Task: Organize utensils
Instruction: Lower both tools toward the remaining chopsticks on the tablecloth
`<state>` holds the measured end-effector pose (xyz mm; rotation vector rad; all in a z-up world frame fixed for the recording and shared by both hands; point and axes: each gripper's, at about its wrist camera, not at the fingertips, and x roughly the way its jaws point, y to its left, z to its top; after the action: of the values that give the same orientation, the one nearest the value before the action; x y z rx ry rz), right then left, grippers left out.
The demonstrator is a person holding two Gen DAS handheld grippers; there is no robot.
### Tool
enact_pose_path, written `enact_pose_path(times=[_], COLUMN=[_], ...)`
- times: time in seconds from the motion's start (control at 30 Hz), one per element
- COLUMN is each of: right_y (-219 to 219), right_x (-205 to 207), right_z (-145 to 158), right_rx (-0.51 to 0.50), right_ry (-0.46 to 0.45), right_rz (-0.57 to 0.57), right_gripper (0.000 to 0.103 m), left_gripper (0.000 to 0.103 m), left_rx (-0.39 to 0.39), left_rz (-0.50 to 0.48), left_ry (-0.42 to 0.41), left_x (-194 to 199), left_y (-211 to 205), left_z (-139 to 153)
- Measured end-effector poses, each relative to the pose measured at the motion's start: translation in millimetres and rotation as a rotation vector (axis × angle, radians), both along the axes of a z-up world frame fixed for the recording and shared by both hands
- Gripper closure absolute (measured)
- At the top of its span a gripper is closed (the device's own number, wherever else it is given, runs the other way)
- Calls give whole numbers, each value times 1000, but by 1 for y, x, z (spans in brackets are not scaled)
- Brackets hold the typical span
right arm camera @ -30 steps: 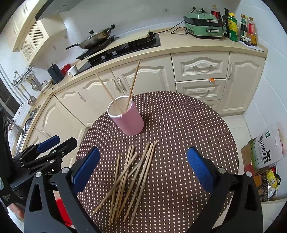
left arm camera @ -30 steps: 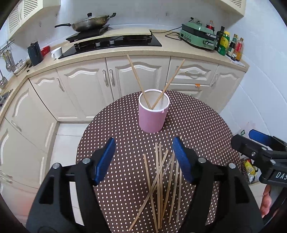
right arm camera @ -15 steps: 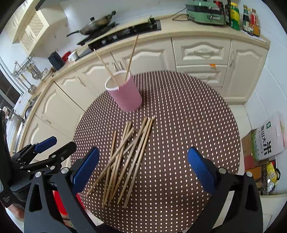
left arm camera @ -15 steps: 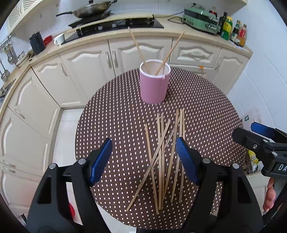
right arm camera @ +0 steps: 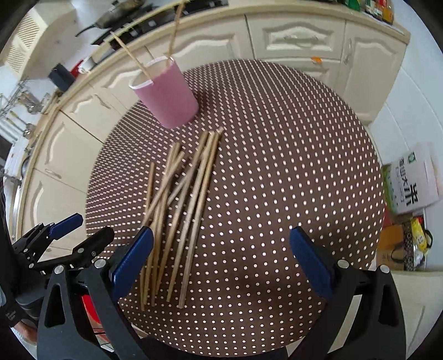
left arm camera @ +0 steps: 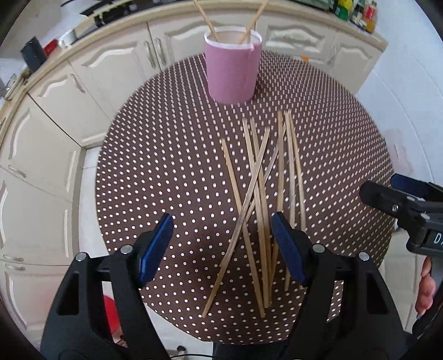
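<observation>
A round table under a brown cloth with white polka dots (left arm camera: 171, 155) fills both wrist views, and on it lies a loose heap of thin pale wooden chopsticks (left arm camera: 260, 193), most running roughly parallel from the near edge toward twelve o'clock, with two or three crossing the others at a slant. At twelve o'clock of the heap, a little apart from its far tips, stands an upright pink cylindrical holder with a white inner rim (left arm camera: 232, 69), and two more wooden chopsticks (left arm camera: 207, 22) lean out of it in a V, one toward eleven o'clock, one toward one o'clock. The left gripper with black arms and blue pads (left arm camera: 221, 243) hangs above the near ends of the heap with its fingers spread; several sticks show in the gap between the pads, yet neither pad presses on any of them. In the right wrist view the right gripper of the same black and blue build (right arm camera: 221, 257) is spread wider, its left pad over the heap's near ends and its right pad over bare cloth at four o'clock of the heap, gripping nothing. Cream kitchen cabinets with moulded doors (right arm camera: 299, 36) curve behind the table from nine to two o'clock, and a white printed bag (right arm camera: 415, 182) sits on the floor at three o'clock of the table
</observation>
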<state>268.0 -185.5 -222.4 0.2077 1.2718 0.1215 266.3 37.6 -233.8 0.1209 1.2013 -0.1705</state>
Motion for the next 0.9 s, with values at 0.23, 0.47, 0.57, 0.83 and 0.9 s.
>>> enact_pose_path(times=[0.23, 0.47, 0.57, 0.83, 0.9], right_y=[4, 4, 7, 21, 22], right_x=[6, 5, 8, 22, 20], right_z=[-27, -41, -44, -55, -55], right_rx=[-33, -43, -46, -52, -56], right_ry=[87, 135, 146, 165, 170], right_rz=[-69, -109, -116, -114, -113], right_gripper=[8, 8, 8, 8, 9], left_gripper=[30, 46, 58, 73, 83], left_rx=[-34, -31, -22, -42, -52], left_rz=[-61, -129, -140, -158, -165], left_ry=[71, 71, 100, 150, 164], left_x=[21, 40, 49, 63, 64], left_y=[-2, -13, -18, -27, -29], left_z=[-27, -43, -52, -66, -72])
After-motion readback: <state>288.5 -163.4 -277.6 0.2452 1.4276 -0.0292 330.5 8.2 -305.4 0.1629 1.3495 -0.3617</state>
